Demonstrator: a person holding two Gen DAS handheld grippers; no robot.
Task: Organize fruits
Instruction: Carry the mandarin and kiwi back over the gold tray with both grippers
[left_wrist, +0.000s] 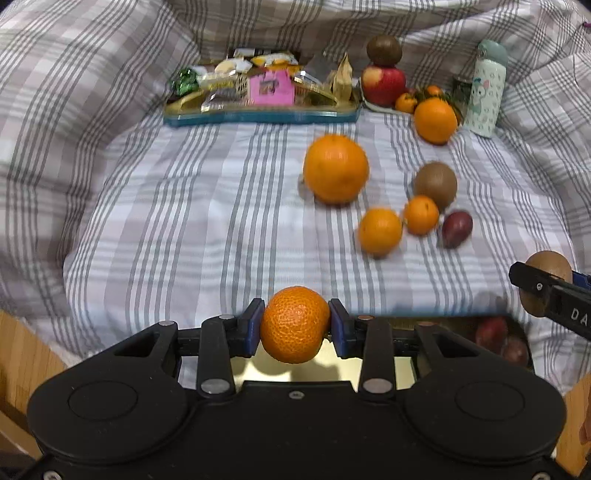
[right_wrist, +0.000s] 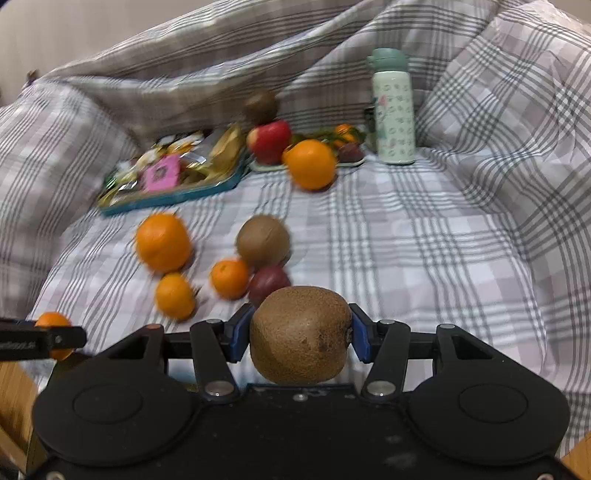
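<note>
Holding two items at once — entry as follows. My left gripper (left_wrist: 295, 325) is clamped on a small mandarin (left_wrist: 294, 324), pads pressed to either flank; my right gripper (right_wrist: 300, 334) is clamped on a kiwi (right_wrist: 300, 334), its long axis lying crosswise between the pads. Both are carried clear of the plaid bedcloth (left_wrist: 184, 221). Loose stock ahead on the cloth: one large orange (left_wrist: 335, 173), two small mandarins, a second kiwi (left_wrist: 436, 183), a dark plum (left_wrist: 457, 229). Farther back, a fruit plate (left_wrist: 373, 106) with a red apple (left_wrist: 382, 85), beside the snack tray (left_wrist: 258, 117). A container (left_wrist: 524, 354) holding dark red fruit sits just below and right of my left gripper — nearer the right hand, I judge, so the kiwi likely goes first.
</note>
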